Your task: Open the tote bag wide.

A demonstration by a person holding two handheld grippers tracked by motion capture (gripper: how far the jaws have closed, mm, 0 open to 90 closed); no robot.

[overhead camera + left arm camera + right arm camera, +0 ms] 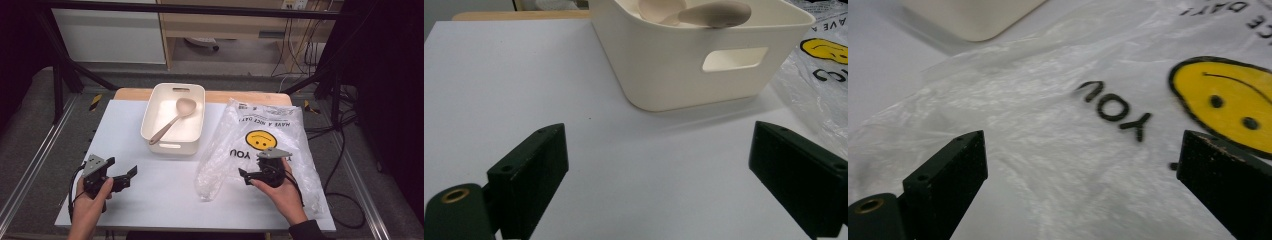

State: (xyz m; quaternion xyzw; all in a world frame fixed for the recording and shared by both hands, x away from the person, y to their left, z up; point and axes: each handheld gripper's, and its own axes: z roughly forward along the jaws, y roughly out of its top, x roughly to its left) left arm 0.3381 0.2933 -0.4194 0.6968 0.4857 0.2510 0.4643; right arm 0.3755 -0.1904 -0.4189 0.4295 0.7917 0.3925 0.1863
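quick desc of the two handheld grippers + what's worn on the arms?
Both the left gripper and right gripper are black, with two flat blocky jaws, a grey three-cornered plate on top and a black trailing cable. The right forearm wears a dark sleeve.

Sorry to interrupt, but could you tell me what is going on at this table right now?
A person holds a gripper in each hand over a white table. The left gripper rests open on bare table, near a cream bin with a spoon inside. The right gripper hovers open over a smiley-face plastic bag lying flat beside the bin. Nothing is gripped yet.
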